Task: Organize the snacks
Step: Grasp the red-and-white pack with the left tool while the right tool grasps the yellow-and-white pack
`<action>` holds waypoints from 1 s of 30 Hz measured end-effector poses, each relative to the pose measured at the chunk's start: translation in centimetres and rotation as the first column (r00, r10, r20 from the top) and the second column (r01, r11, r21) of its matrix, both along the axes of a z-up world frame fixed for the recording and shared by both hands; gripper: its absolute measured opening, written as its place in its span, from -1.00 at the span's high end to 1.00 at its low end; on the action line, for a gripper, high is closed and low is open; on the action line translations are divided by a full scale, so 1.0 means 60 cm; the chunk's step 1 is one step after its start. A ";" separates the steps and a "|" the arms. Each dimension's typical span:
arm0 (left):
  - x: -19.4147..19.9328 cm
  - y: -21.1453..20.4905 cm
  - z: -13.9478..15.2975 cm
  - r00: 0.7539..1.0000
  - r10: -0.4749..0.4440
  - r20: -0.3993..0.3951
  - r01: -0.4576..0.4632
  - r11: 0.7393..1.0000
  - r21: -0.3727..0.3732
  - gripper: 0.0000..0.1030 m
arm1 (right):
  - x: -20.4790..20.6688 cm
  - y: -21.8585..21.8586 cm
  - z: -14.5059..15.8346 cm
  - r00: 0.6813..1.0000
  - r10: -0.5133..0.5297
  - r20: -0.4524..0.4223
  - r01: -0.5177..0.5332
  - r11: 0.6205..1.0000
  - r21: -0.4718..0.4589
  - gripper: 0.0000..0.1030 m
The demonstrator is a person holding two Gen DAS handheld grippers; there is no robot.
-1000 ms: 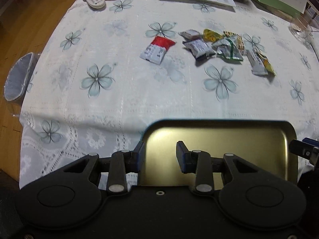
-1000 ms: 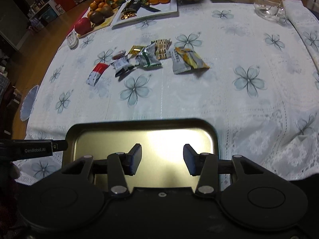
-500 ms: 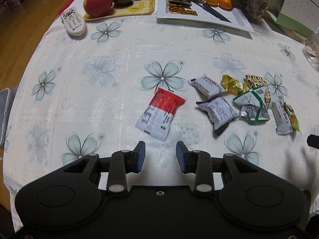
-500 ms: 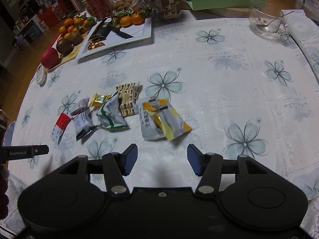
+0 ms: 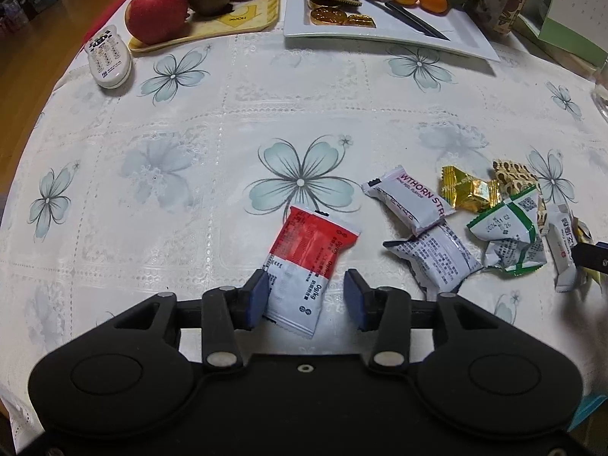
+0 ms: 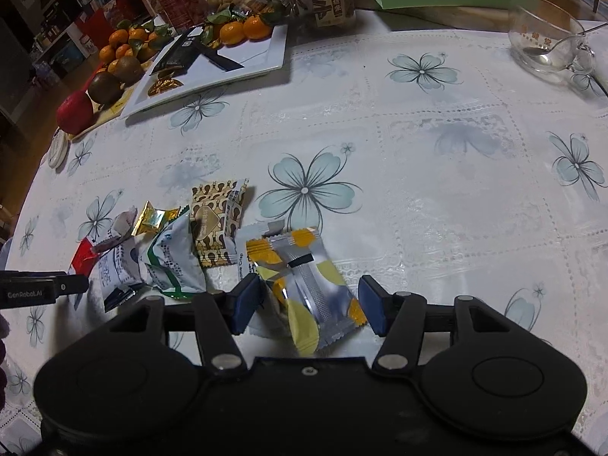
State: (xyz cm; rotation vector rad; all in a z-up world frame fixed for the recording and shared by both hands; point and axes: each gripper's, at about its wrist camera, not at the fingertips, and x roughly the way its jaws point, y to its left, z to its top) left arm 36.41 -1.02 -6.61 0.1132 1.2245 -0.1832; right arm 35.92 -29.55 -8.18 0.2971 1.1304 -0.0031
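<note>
Left wrist: red-white packet [image 5: 309, 262] between opening jaws.

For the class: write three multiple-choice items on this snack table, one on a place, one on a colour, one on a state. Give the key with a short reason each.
1. Where does the remote lie?
A. beside the fruit tray
B. among the snacks
C. on the white plate

2. The packet between the left gripper's fingers is:
A. green and white
B. red and white
C. gold

3. The right gripper is:
A. clamped on a spoon
B. open around a silver-yellow packet
C. over bare cloth

Key: A, it lies on the cloth by the tray; B, red top, white bottom; B, the silver-yellow packet lies between its opening jaws.
</note>
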 end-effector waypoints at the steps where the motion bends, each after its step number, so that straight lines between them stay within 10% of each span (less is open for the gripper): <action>1: 0.002 0.000 -0.001 1.000 0.001 0.003 -0.001 1.000 0.000 -0.07 | 0.001 -0.001 -0.003 1.000 -0.001 0.008 0.001 1.000 0.004 -0.25; 11: 0.014 -0.007 -0.013 1.000 0.006 0.013 -0.006 1.000 -0.012 -0.34 | 0.000 -0.014 -0.011 0.999 0.020 0.042 -0.022 0.999 0.044 -0.28; 14: 0.007 -0.015 -0.008 1.000 0.000 0.022 0.000 1.000 -0.014 0.00 | -0.002 -0.012 -0.011 0.999 0.020 0.048 -0.021 0.999 0.037 -0.26; 23: -0.027 -0.023 0.001 0.992 0.071 -0.108 -0.081 0.992 -0.092 0.14 | -0.026 0.004 0.011 0.992 0.093 0.082 -0.093 0.996 -0.002 0.65; 30: -0.054 -0.028 0.000 0.988 0.083 -0.133 -0.097 0.990 -0.101 0.14 | -0.030 -0.047 0.004 1.000 -0.007 -0.026 0.009 0.997 0.076 0.49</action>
